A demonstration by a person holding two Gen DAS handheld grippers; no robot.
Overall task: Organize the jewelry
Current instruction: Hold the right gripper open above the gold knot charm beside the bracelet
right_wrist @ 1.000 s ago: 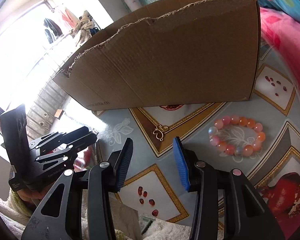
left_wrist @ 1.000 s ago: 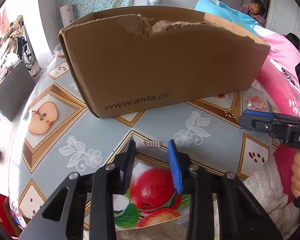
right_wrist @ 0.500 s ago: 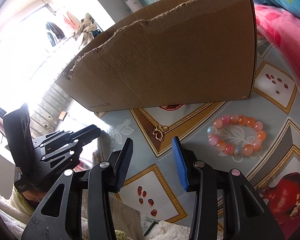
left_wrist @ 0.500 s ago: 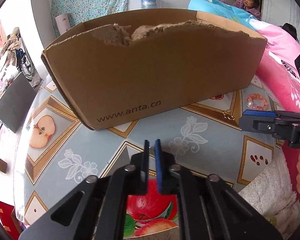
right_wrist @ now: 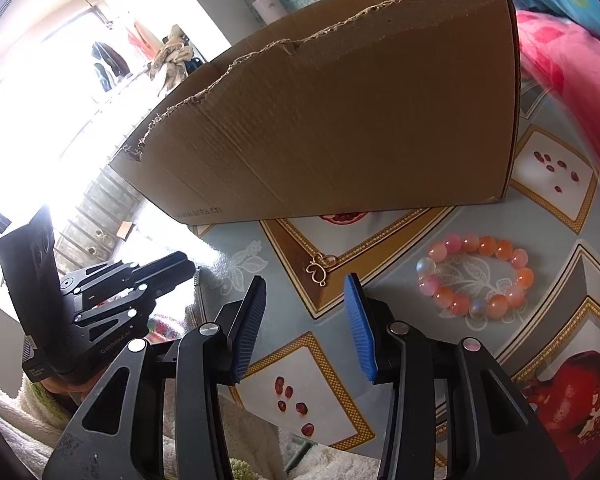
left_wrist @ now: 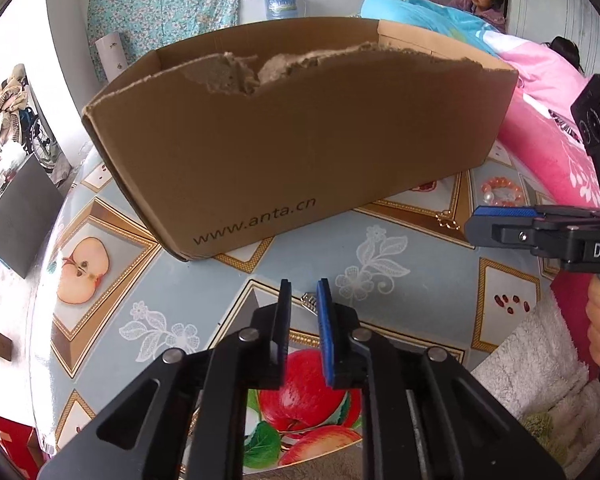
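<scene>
**Small clasp missed, jewellery still on the tabletop**

While the open brown corrugated cardboard box (left_wrist: 300, 152) stands at twelve o'clock in both views, no piece of jewellery can be seen inside it, though its floor is hidden. The left hand-held gripper (left_wrist: 304, 296) points down at the fruit-patterned glossy tabletop (left_wrist: 204, 280); its jaws have just been opening again to a narrow gap, and nothing is between them. A small silver ribbed metal clasp (left_wrist: 309, 301) lies on the tabletop just past the tips, at roughly one o'clock from the black finger, so the pinch seems to have come away empty, and reopening looks like preparation for another try.

The right hand-held gripper (right_wrist: 306, 292) hangs released, jaws apart about halfway, with nothing held. It is aimed at a thin gold wire pendant with looped curls (right_wrist: 321, 269), which lies just beyond the tips at twelve o'clock, apparently waiting its turn. A bracelet of round pink and orange beads (right_wrist: 476, 276) rests flat at about two o'clock from that hand-held gripper, well clear of the pendant and near the box's right corner.

Being placed close behind all three pieces, the box probably serves as the container they go into. Flat and tiny, the clasp will likely need the tips pressed against the surface to catch it.
</scene>
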